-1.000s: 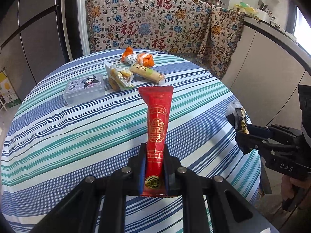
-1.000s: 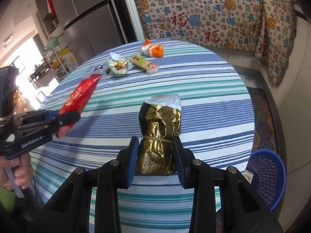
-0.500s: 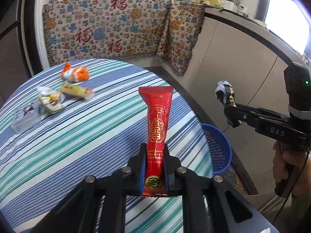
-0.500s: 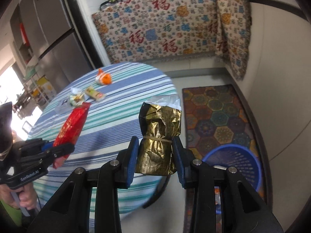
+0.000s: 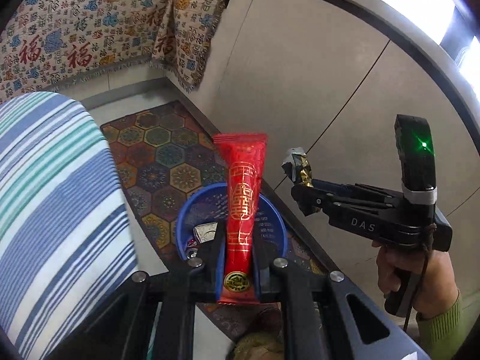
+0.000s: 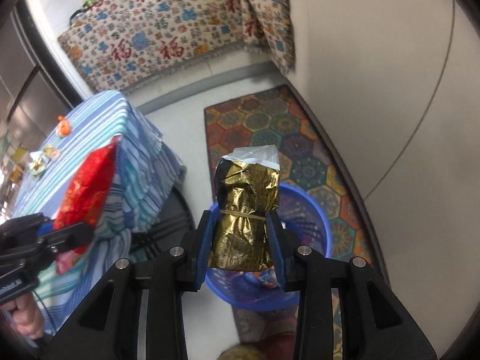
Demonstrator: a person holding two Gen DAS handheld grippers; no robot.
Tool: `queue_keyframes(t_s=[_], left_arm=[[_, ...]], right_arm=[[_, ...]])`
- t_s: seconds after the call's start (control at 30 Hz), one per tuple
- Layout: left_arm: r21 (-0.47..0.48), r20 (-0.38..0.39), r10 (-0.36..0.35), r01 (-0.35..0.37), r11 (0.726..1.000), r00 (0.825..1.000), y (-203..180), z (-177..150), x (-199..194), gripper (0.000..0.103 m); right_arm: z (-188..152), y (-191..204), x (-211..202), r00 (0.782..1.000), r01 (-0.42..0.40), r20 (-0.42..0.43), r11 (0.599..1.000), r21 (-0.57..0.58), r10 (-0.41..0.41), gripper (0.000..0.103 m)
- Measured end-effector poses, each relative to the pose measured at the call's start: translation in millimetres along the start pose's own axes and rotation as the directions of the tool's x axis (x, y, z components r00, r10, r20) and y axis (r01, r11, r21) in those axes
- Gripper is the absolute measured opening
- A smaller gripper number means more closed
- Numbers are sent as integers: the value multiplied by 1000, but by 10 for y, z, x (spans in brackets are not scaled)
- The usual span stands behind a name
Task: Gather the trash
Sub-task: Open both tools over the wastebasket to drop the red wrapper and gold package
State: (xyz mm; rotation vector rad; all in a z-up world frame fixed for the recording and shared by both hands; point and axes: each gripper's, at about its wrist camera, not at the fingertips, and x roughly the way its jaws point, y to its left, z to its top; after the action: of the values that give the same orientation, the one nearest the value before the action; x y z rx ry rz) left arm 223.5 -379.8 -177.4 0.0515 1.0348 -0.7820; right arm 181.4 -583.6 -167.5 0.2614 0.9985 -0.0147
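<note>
My left gripper (image 5: 238, 258) is shut on a long red wrapper (image 5: 243, 207) and holds it above the blue basket (image 5: 183, 225) on the floor. My right gripper (image 6: 241, 237) is shut on a crumpled gold foil packet (image 6: 246, 210), also over the blue basket (image 6: 318, 225). The right gripper (image 5: 303, 192) shows in the left wrist view with the gold packet (image 5: 300, 168). The left gripper (image 6: 69, 234) shows in the right wrist view with the red wrapper (image 6: 87, 189). Some trash lies inside the basket.
The round table with striped cloth (image 5: 45, 195) stands left of the basket. Several snack wrappers (image 6: 48, 156) lie on it (image 6: 99, 114). A patterned rug (image 6: 270, 132) lies under the basket. A cabinet wall (image 5: 300, 75) runs along the right.
Both grippers have swung right, away from the table, and now hold their wrappers over the blue basket on the floor. Both stay shut on their items.
</note>
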Motion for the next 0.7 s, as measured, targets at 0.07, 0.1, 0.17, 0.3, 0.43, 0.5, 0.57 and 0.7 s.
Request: queue_keyframes(t_s=[0.07, 0.1, 0.17, 0.3, 0.43, 0.5, 0.57, 0.7], left_arm=[[2, -25, -6, 6, 1000, 1000, -40, 25, 231, 14], [6, -34, -6, 6, 1000, 999, -64, 38, 319, 14], [16, -53, -4, 5, 1000, 999, -93, 41, 498, 14], [20, -80, 1, 1, 1000, 997, -108, 60, 756, 14], [32, -101, 8, -5, 999, 995, -102, 90, 978, 14], [39, -109, 15, -11, 999, 994, -113, 98, 1066, 14], [48, -115, 27, -21, 999, 993, -110, 89, 1140, 15], [61, -137, 40, -32, 998, 990, -93, 89, 1334, 33]], right_arm=[[-1, -118, 16, 1000, 1, -1, 1000, 16, -1, 36], [-2, -180, 29, 1000, 0, -1, 1000, 30, 0, 36], [-15, -286, 57, 1000, -6, -7, 998, 56, 6, 36], [-19, -411, 99, 1000, -22, -11, 996, 90, 23, 36], [-34, -454, 125, 999, -39, -18, 993, 114, 41, 37], [-29, -471, 140, 999, -40, -19, 992, 123, 43, 37], [-29, -475, 152, 999, -44, -15, 990, 136, 47, 41], [-13, -481, 149, 999, -42, 7, 985, 166, 42, 50]])
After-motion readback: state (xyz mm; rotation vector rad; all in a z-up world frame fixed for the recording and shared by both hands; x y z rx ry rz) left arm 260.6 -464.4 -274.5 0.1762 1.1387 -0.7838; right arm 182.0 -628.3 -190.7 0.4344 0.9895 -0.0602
